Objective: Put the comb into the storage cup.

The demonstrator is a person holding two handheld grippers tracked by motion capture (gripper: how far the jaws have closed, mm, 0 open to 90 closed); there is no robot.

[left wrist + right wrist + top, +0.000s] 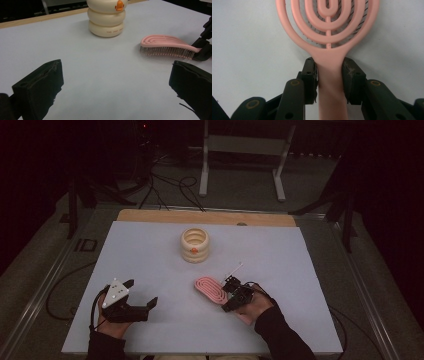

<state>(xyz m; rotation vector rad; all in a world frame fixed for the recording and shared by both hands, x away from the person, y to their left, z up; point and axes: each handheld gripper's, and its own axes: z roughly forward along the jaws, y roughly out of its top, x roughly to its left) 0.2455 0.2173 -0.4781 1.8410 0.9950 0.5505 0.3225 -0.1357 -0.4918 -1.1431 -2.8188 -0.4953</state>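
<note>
A pink hairbrush [210, 289] lies bristles down on the white table top, its ringed head pointing away toward the left. My right gripper [226, 295] is shut on the hairbrush [329, 32] at the neck of its handle, with a black pad against each side, seen close in the right gripper view [329, 67]. My left gripper [142, 292] rests near the table's front left, open, with nothing between its jaws [116, 75]. From the left gripper view the hairbrush [165, 45] sits to the right, ahead of the jaws.
A cream, ring-stacked container [194, 245] with an orange mark stands upright at the table's middle back, also straight ahead in the left gripper view [106, 18]. The white table sheet [150, 250] has a wooden strip along its far edge. Cables and a metal stand lie on the floor beyond.
</note>
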